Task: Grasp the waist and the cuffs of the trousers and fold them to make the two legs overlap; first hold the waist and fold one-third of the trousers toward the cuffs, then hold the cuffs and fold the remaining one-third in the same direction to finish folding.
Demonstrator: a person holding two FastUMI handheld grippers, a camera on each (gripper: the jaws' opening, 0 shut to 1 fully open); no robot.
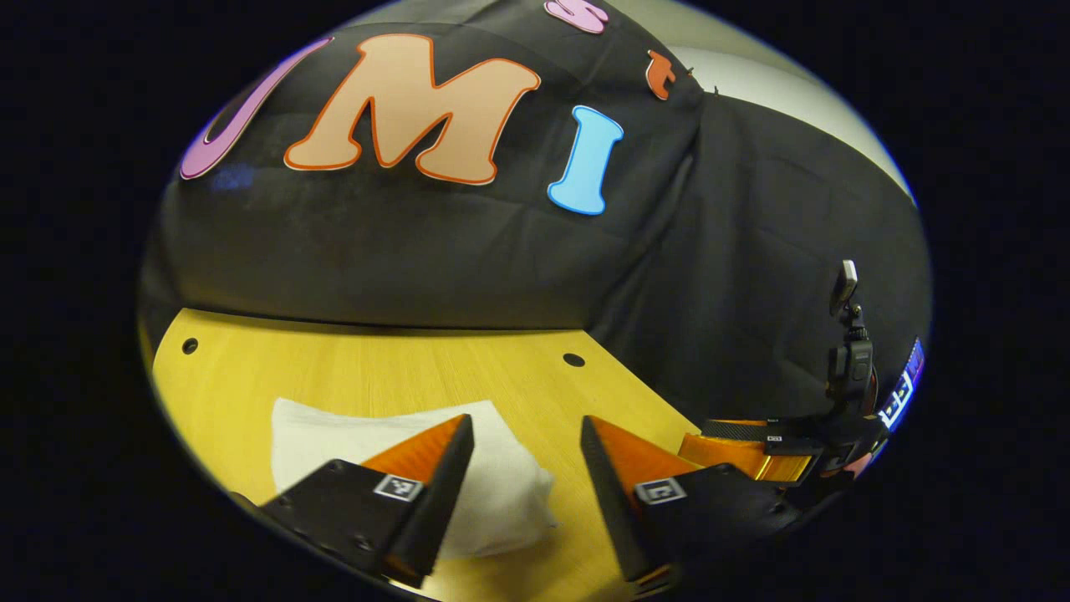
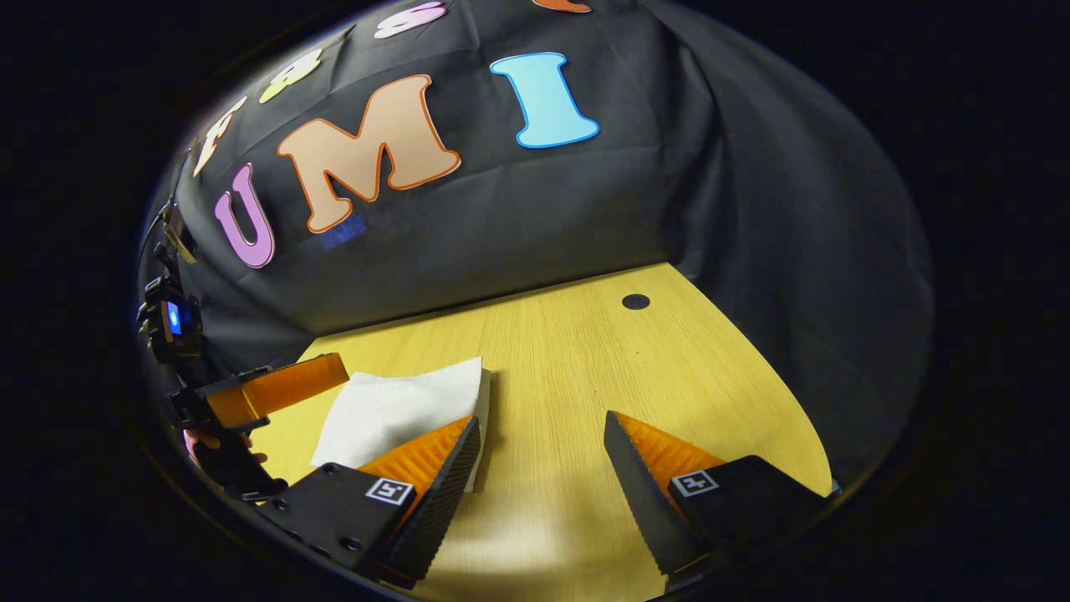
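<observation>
The trousers [image 1: 351, 439] lie as a compact white bundle on the wooden table [image 1: 518, 393], apparently already folded. In the left gripper view, the left gripper [image 1: 527, 468] hovers above the bundle's near edge, jaws apart and empty; the bundle sits mostly under its left finger. In the right gripper view, the trousers [image 2: 401, 410] rest left of centre, and the right gripper [image 2: 543, 472] hangs just beside them over bare table, jaws apart and empty. The task looks near completion. To finish well: keep both grippers clear of the cloth, lift straight away, and avoid snagging the top layer.
</observation>
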